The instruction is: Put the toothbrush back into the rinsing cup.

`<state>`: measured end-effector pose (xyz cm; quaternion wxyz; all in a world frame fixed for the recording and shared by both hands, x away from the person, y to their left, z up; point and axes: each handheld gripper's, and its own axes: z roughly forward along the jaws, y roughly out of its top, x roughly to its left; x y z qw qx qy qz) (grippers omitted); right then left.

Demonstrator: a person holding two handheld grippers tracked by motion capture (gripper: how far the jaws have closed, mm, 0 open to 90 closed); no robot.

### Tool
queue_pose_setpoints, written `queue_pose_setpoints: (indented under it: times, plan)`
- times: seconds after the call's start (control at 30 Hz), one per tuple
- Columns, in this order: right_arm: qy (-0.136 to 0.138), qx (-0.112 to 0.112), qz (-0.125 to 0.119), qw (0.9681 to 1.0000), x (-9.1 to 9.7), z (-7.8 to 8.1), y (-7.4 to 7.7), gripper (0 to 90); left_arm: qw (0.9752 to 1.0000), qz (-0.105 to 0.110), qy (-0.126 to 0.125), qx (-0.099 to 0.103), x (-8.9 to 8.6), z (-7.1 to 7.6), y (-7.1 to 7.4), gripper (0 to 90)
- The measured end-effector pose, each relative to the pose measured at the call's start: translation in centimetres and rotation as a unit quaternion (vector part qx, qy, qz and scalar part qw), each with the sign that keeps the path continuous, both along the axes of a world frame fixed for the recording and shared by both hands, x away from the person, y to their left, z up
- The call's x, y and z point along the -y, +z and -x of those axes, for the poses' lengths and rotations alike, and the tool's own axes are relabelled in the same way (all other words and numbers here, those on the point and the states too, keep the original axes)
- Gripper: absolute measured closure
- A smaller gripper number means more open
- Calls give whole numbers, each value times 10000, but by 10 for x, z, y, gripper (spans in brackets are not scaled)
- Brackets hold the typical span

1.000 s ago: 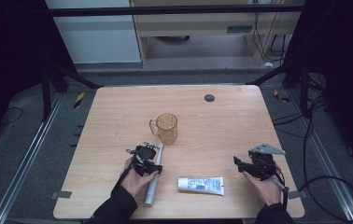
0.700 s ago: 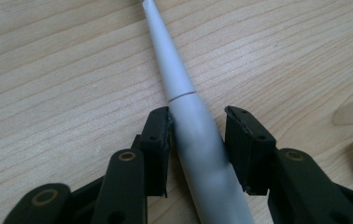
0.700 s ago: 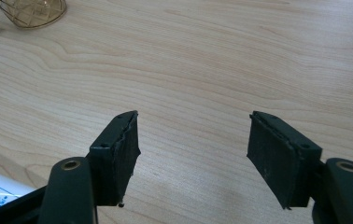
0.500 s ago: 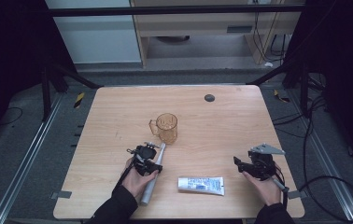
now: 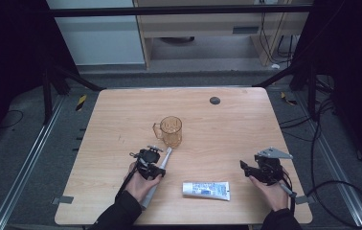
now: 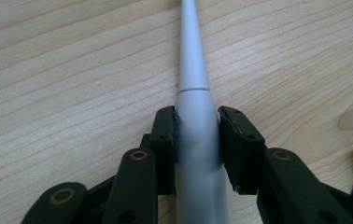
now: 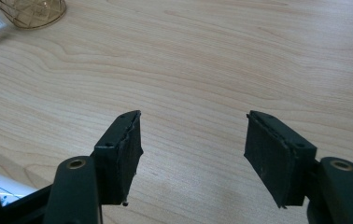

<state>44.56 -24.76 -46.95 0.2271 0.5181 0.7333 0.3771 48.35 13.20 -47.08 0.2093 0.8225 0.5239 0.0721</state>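
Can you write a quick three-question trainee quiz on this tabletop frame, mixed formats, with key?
1. True or false: the left gripper is shut on the grey toothbrush.
2. Multiple choice: what lies on the table between the two hands? A) a spoon B) a toothpaste tube C) a sponge
3. Short answer: what is between the jaws of the right gripper?

Key:
1. True. In the left gripper view both pads press on the toothbrush handle, which lies flat on the wood with its head end pointing toward the amber mug.
2. B.
3. Nothing. The jaws stand apart over bare wood.
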Motion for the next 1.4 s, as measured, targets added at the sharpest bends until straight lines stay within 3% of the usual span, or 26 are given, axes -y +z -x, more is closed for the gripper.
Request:
queue_pose_setpoints:
  times: [0.27, 0.7, 0.9, 0.93, 0.97, 1.1, 1.3, 1.33, 1.4]
  plan:
    - [9, 20, 28, 10000, 1, 0, -1, 371, 9996, 260, -101, -90, -8, 2, 2, 672]
    - [9, 43, 28, 10000, 1, 0, -1, 375, 9972, 528, -121, 523, -25, 18, 33, 673]
    - [12, 50, 24, 10000, 1, 0, -1, 375, 9922, 707, -95, 1024, -34, 27, 54, 674]
    - [12, 50, 24, 10000, 1, 0, -1, 375, 9922, 707, -95, 1024, -34, 27, 54, 674]
    - [19, 43, 32, 10000, 1, 0, -1, 375, 9905, 740, -86, 1155, -36, 29, 57, 674]
    - [20, 38, 33, 10000, 1, 0, -1, 375, 9889, 775, -65, 1267, -39, 29, 60, 674]
    - [-3, 28, 17, 10000, 1, 0, -1, 376, 9810, 970, 23, 1681, -49, 34, 76, 674]
    - [-3, 28, 17, 10000, 1, 0, -1, 376, 9810, 970, 23, 1681, -49, 34, 76, 675]
    - [6, 52, 36, 10000, 1, 0, -1, 376, 9769, 1063, 72, 1854, -53, 37, 83, 675]
